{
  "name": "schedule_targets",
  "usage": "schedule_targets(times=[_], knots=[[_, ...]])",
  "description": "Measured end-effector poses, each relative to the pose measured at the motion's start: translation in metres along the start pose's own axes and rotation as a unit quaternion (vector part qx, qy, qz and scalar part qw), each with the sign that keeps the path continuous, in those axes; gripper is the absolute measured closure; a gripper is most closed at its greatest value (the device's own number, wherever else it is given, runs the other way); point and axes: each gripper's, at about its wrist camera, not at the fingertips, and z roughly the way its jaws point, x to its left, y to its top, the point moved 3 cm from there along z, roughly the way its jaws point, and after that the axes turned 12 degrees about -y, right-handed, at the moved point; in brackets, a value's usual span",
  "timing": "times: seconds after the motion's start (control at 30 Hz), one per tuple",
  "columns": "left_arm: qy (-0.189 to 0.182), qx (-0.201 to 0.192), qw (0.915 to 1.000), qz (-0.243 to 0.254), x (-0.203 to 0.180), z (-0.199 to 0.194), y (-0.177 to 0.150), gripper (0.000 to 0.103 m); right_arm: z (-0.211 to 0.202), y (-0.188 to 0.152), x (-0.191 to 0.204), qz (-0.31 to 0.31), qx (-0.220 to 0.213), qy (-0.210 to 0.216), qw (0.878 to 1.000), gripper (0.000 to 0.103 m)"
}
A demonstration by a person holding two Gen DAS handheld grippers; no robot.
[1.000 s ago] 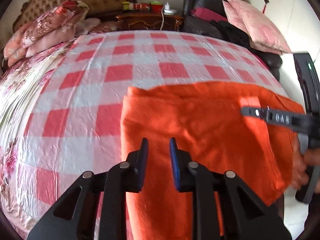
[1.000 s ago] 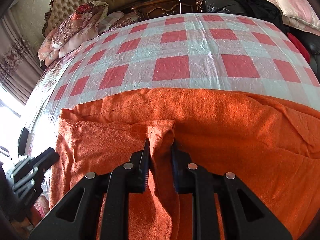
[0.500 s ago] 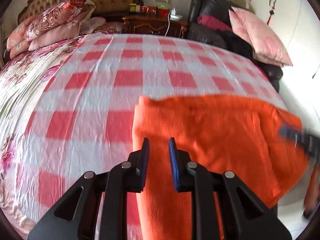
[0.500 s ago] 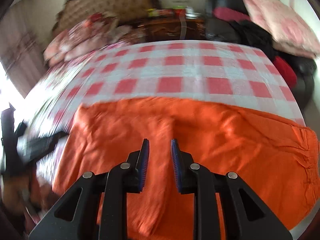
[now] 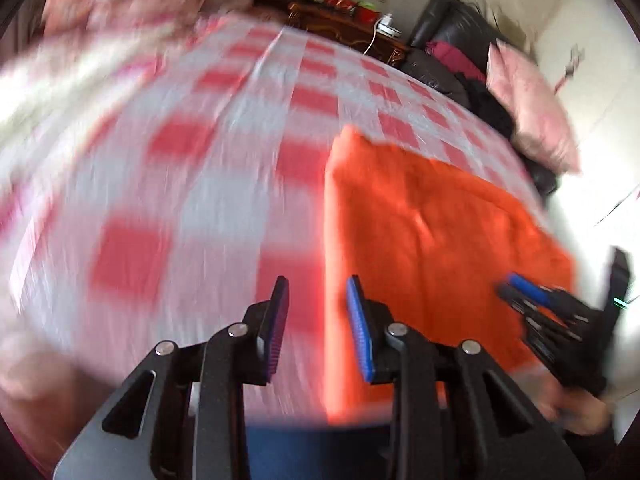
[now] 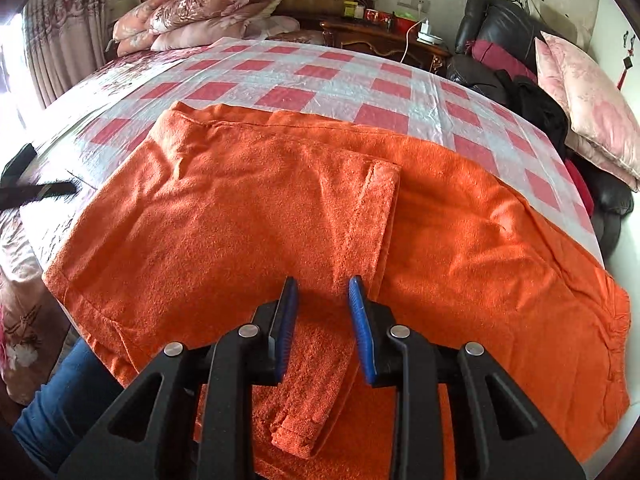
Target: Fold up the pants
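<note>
Orange pants (image 6: 248, 216) lie folded across the near edge of a bed covered in red-and-white checked sheeting (image 6: 288, 80), with a leg end (image 6: 304, 420) doubled back near me. My right gripper (image 6: 322, 280) hovers over the fold. Its jaws are opening, and the cloth lies below them, not pinched. In the blurred left wrist view my left gripper (image 5: 317, 282) hangs over the sheeting (image 5: 192, 184), just left of the pants' edge (image 5: 420, 220). Its jaws are opening with nothing between them. Each gripper also shows in the other's view: the right gripper (image 5: 536, 300) and the left gripper (image 6: 40, 191).
Floral quilts (image 6: 192, 12) are stacked at the tufted headboard. A wooden nightstand (image 6: 380, 36) with small items stands behind the bed. A black sofa (image 6: 500, 28) holding pink cushions (image 6: 588, 92) and dark clothes runs along the right. A person's jeans-clad leg (image 6: 68, 392) is at the bed's near edge.
The right gripper let go of the pinched fold and drew back, its jaws wider. The left gripper swung left off the pants onto the sheeting, rolling as it went, jaws wider.
</note>
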Motion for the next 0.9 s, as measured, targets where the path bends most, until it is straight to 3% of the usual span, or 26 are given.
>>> schedule_targets(times=[0.1,0.23,0.27,0.33,0.43,0.53,0.6,0.63,0.7,0.8,0.9], knots=[[-0.059,-0.017,0.9960,-0.066,0.013,-0.010,-0.028,0.073,0.001,0.001,0.001,-0.016,-0.003,-0.001,1.000,0.074],[-0.144,-0.039,0.9795,-0.135,0.032,-0.005,-0.043,0.072,0.001,0.001,0.002,-0.032,0.002,0.001,0.999,0.071],[-0.169,-0.033,0.9734,-0.151,0.034,-0.001,-0.043,0.071,0.001,0.002,0.001,-0.033,0.005,0.000,0.999,0.067],[-0.209,-0.024,0.9621,-0.174,0.042,0.001,-0.046,0.071,0.005,0.002,-0.007,-0.014,0.015,-0.010,1.000,0.045],[-0.245,-0.020,0.9474,-0.205,0.051,0.004,-0.047,0.071,0.016,0.002,-0.026,0.043,0.046,0.018,0.998,0.037],[-0.268,-0.006,0.9403,-0.210,0.051,0.010,-0.047,0.073,0.014,0.002,-0.023,0.036,0.040,0.007,0.999,0.037],[-0.270,0.007,0.9412,-0.202,0.051,0.013,-0.045,0.079,0.012,0.002,-0.020,0.037,0.039,-0.008,0.999,0.037],[-0.263,0.013,0.9448,-0.194,0.048,0.017,-0.046,0.088,0.012,0.003,-0.019,0.038,0.042,-0.011,0.998,0.037],[-0.248,0.005,0.9513,-0.184,0.043,0.018,-0.043,0.091,0.011,0.006,-0.018,0.031,0.057,-0.026,0.998,0.037],[-0.192,-0.016,0.9727,-0.129,0.025,0.005,-0.038,0.093,-0.003,0.023,-0.023,0.030,0.063,-0.055,0.996,0.035],[-0.136,-0.042,0.9884,-0.053,-0.004,-0.013,-0.025,0.094,-0.025,0.062,-0.013,0.022,0.055,-0.021,0.998,0.030]])
